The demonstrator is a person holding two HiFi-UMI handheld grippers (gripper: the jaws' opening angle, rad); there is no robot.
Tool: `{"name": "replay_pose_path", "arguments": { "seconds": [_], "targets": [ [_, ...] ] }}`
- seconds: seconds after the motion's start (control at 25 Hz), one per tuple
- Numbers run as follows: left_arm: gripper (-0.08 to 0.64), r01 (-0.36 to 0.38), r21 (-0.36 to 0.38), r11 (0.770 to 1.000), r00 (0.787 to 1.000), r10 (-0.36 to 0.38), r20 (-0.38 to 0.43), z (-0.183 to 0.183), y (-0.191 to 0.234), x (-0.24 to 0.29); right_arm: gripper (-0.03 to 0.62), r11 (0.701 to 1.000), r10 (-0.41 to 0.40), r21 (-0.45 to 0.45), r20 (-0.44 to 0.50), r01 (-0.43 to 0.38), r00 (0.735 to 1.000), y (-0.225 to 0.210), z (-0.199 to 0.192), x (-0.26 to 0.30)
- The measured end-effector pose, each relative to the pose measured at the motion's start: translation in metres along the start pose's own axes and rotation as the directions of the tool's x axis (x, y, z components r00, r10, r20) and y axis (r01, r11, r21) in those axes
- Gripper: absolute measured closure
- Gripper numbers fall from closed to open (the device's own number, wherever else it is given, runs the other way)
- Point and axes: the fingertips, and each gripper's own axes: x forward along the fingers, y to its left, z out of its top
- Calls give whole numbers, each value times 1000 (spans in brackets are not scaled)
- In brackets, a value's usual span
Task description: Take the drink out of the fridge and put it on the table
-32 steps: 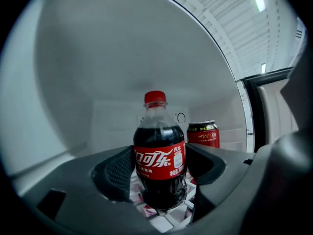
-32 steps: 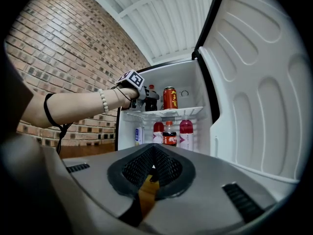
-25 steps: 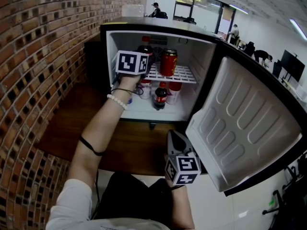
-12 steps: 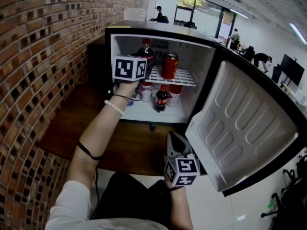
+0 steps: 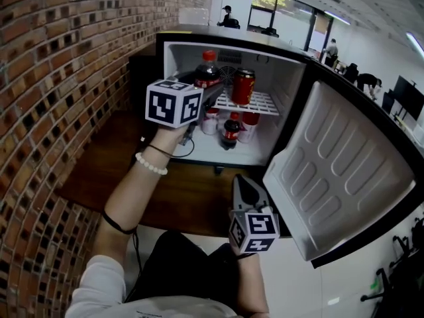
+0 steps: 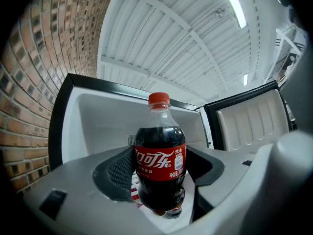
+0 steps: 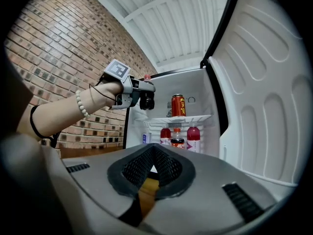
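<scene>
The drink is a cola bottle (image 5: pixel 208 73) with a red cap and red label, upright between the pads of my left gripper (image 5: pixel 207 88), which is shut on its lower body. In the left gripper view the bottle (image 6: pixel 160 163) fills the middle, with the open fridge (image 6: pixel 93 126) behind it. The bottle hangs just outside the fridge's front opening (image 5: pixel 291 78), at upper-shelf height. My right gripper (image 5: pixel 239 185) is low over the wooden table (image 5: pixel 185 201) in front of the fridge. It points at the fridge, shut and empty (image 7: pixel 154 152).
A red can (image 5: pixel 243 87) stands on the white wire shelf (image 5: pixel 263 102). Under it are a small cola bottle (image 5: pixel 230 130) and other red-capped bottles. The white fridge door (image 5: pixel 344 171) swings wide open at the right. A brick wall (image 5: pixel 59 78) runs along the left.
My left gripper has drawn back out of the fridge towards me and a little upward, bringing the cola bottle off the upper shelf. The right gripper has stayed almost where it was.
</scene>
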Motion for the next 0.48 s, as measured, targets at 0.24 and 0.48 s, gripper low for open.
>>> {"name": "replay_pose_path", "arguments": {
  "seconds": [0.24,0.48],
  "targets": [
    [252,36,11,999,999,-36,7,-11,-23,-33,581,1000,10,3,7,-10,1000,8,3,-2],
    [253,46,-17,999,999,-46,-1,-44,-34,-61,581,1000,27,-1,10,-27,1000,18,3,-3]
  ]
}}
